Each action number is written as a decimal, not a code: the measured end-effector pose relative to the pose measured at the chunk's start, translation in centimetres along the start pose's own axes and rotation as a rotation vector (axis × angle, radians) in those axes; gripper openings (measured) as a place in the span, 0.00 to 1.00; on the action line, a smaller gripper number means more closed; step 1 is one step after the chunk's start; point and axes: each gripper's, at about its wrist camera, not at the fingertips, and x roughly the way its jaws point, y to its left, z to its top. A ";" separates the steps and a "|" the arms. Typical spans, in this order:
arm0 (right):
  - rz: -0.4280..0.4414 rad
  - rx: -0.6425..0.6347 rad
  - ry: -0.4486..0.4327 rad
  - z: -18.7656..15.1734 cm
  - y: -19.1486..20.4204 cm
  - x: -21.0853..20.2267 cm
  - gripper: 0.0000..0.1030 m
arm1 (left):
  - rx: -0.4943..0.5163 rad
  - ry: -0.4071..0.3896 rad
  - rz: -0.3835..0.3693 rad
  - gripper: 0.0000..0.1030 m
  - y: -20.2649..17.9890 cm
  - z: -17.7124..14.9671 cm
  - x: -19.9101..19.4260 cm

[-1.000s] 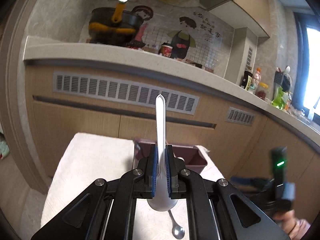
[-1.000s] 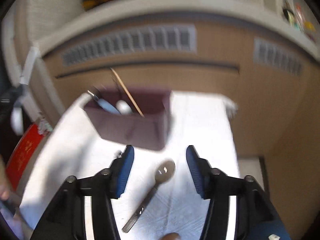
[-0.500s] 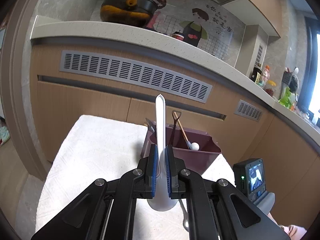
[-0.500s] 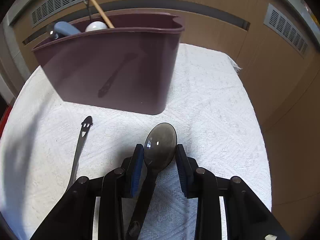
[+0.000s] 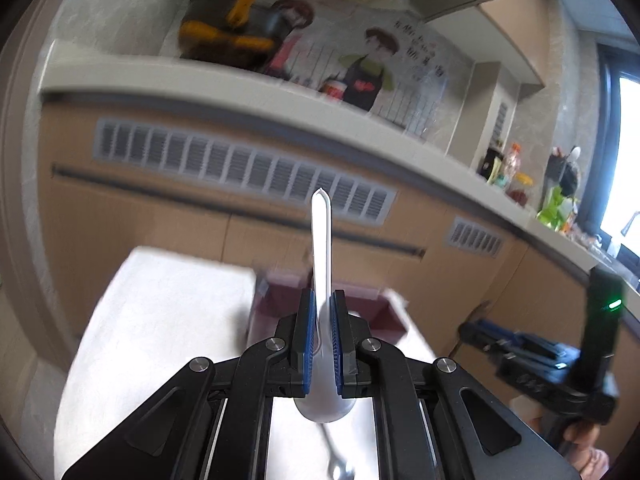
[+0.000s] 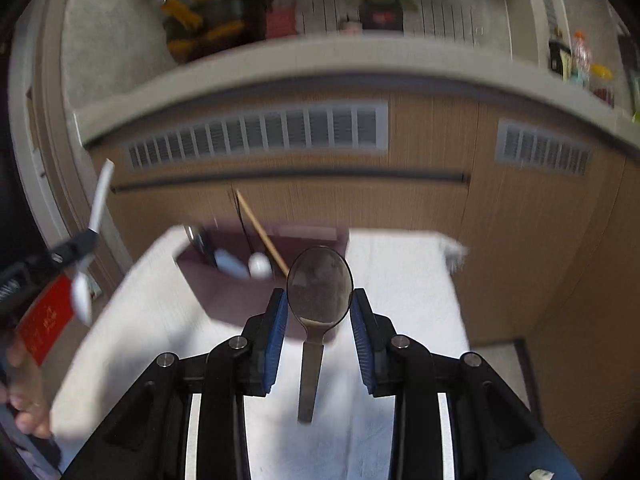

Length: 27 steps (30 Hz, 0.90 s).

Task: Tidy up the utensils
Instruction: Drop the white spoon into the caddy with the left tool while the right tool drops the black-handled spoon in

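A metal spoon (image 6: 320, 288) is clamped by its bowl in the right gripper (image 6: 319, 322), just before the maroon bin (image 6: 224, 300); stiff and slippery, better gripped at the neck. A white spoon (image 5: 321, 280) is pinched by the left gripper (image 5: 321, 344).

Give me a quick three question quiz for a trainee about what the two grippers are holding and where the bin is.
1. True or false: the left gripper is shut on a white spoon.
2. Which part of the metal spoon sits between the right gripper fingers? A) handle B) bowl
3. Fill in: the maroon bin stands on a white ____.

Key: 1 true; 2 B; 3 cloth.
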 end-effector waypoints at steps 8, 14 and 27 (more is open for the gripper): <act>-0.033 -0.073 -0.247 8.7 1.9 -2.2 0.28 | 0.067 -0.207 -0.032 0.08 -2.3 3.9 4.2; -0.045 -0.110 -0.221 9.6 2.8 1.5 0.28 | 0.066 -0.214 0.001 0.08 -1.4 3.1 8.8; 0.050 -0.106 0.024 5.4 2.3 10.0 0.30 | -0.026 0.003 0.036 0.11 2.2 -2.0 14.0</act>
